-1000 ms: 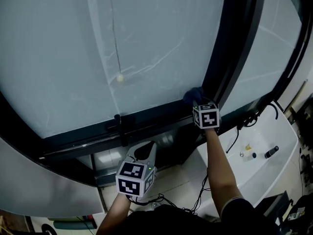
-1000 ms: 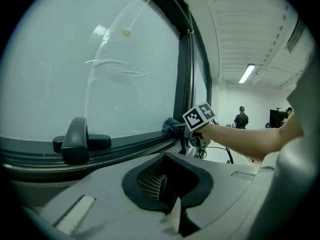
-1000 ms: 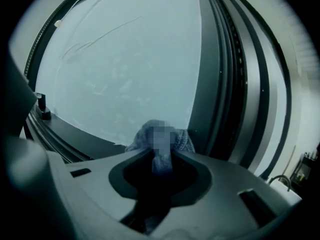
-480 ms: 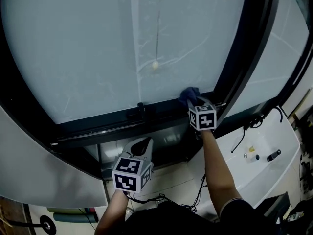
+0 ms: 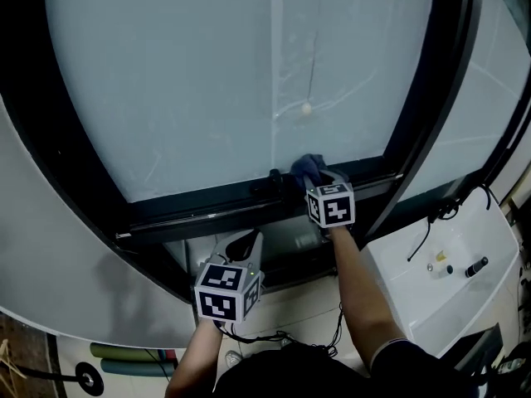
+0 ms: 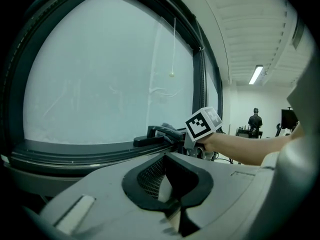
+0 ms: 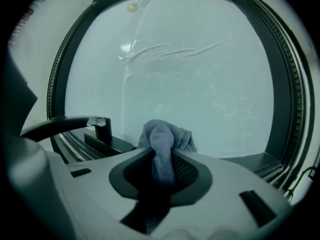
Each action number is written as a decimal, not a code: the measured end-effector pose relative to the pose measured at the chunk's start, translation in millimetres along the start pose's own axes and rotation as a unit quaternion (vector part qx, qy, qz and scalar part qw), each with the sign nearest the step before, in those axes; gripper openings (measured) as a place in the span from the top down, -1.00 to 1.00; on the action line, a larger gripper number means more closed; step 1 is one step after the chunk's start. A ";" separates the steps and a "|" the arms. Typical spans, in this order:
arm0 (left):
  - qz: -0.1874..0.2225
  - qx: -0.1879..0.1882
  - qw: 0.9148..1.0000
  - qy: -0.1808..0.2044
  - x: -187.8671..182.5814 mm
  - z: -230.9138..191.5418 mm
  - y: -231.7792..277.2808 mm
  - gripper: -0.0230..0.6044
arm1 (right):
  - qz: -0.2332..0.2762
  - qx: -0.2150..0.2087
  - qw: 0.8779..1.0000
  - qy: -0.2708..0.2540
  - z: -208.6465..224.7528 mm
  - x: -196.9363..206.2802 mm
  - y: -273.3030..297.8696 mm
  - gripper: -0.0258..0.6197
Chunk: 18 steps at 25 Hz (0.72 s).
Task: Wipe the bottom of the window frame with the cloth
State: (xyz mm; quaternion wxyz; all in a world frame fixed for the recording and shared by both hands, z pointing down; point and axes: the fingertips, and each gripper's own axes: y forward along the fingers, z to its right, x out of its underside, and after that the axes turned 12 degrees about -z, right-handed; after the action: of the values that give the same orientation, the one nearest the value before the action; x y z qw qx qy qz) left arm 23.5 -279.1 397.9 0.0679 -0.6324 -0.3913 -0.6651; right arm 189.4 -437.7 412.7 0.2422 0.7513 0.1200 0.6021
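Note:
A blue-grey cloth (image 5: 306, 169) is pressed on the black bottom rail of the window frame (image 5: 199, 212), just right of a black handle (image 5: 271, 181). My right gripper (image 5: 315, 181) is shut on the cloth. In the right gripper view the cloth (image 7: 163, 145) bunches up between the jaws, in front of the frosted pane, with the handle (image 7: 75, 124) at the left. My left gripper (image 5: 243, 244) hangs below the rail, apart from it, jaws together and nothing in them. From the left gripper view the right gripper's marker cube (image 6: 203, 124) sits beside the handle (image 6: 156, 133).
A pull cord with a bead (image 5: 306, 108) hangs in front of the pane. A vertical black mullion (image 5: 427, 114) rises right of the cloth. A white ledge (image 5: 440, 276) at the lower right carries small items and black cables (image 5: 431, 220). A person (image 6: 255, 122) stands far off.
My right gripper has slid the cloth leftward along the bottom rail, up to the handle. The left gripper has stayed below the rail.

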 end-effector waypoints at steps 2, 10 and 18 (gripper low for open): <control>0.003 -0.003 1.000 0.000 1.3 -5.1 -7.6 0.91 | 0.001 0.003 1.000 0.001 -10.0 -1.4 -0.4 0.62; 0.004 -0.009 1.000 0.000 4.7 -14.4 -18.7 0.91 | 0.001 0.008 1.000 -0.006 -8.5 -1.6 0.6 0.63; -0.005 0.012 1.000 -0.001 3.5 9.6 11.6 0.91 | 0.001 0.016 1.000 -0.008 21.3 4.7 1.7 0.63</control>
State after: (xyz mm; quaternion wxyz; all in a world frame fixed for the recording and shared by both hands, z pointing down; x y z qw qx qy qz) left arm 37.2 -279.8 405.1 0.0718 -0.6305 -0.4024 -0.6598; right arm 210.8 -441.6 414.2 0.2300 0.7600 0.1271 0.5944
